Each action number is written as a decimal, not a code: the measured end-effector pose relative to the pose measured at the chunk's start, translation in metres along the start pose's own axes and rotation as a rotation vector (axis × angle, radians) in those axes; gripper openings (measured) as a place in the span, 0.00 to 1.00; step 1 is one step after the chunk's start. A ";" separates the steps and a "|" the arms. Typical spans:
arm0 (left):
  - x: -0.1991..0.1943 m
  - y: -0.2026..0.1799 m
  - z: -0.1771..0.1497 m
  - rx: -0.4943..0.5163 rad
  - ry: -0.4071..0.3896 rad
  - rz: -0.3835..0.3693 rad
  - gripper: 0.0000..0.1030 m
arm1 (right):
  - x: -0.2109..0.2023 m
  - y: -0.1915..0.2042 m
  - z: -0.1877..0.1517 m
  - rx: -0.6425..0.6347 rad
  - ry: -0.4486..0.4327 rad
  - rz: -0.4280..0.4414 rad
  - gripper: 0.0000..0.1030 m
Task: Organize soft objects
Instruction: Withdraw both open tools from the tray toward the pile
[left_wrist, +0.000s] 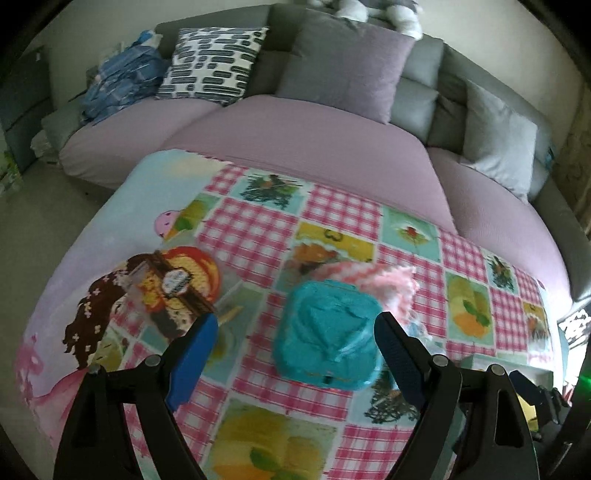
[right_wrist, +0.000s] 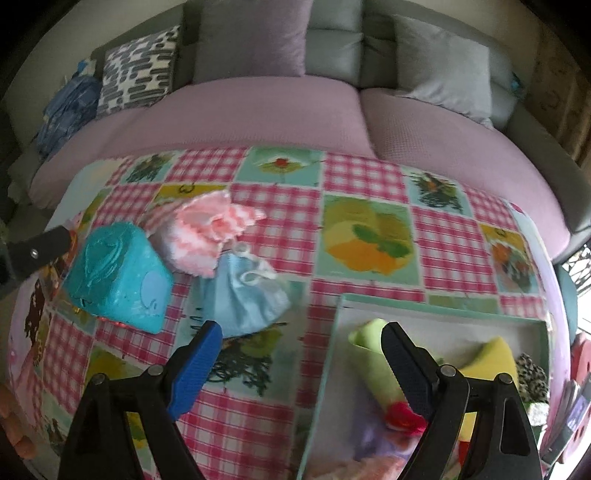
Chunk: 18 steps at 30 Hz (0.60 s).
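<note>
On the checked blanket (right_wrist: 280, 206) before the sofa (left_wrist: 332, 129), both claws hang wide and empty, the left gripper (left_wrist: 295, 332) over the teal cube (left_wrist: 327, 332), which probably wants a square squeeze before going to the tray (right_wrist: 443, 306) at the blanket's right edge, under the right gripper (right_wrist: 301, 343).

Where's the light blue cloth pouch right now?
In the right wrist view the light blue pouch lies left of centre on the checked tablecloth, just below the pink fluffy item, between the teal cube and the tray.

Black tool (left_wrist: 295, 332) arms, ridged blue pads (left_wrist: 194, 354), round silver screws
</note>
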<state>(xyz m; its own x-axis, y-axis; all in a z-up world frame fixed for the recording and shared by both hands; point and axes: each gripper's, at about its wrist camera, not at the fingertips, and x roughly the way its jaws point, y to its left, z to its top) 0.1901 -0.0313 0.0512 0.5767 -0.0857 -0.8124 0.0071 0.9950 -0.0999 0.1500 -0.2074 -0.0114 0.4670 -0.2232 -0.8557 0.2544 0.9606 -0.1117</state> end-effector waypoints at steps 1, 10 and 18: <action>0.003 0.004 0.000 -0.010 0.005 0.011 0.85 | 0.004 0.004 0.001 -0.011 0.006 0.001 0.87; 0.019 0.039 0.000 -0.112 0.050 0.060 0.85 | 0.040 0.024 0.004 -0.049 0.072 0.010 0.87; 0.024 0.054 -0.002 -0.149 0.062 0.105 0.85 | 0.060 0.034 0.005 -0.066 0.103 0.021 0.84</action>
<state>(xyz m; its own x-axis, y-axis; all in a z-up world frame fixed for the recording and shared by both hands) 0.2021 0.0200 0.0253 0.5166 0.0102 -0.8562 -0.1738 0.9804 -0.0932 0.1908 -0.1890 -0.0640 0.3809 -0.1877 -0.9054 0.1878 0.9745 -0.1231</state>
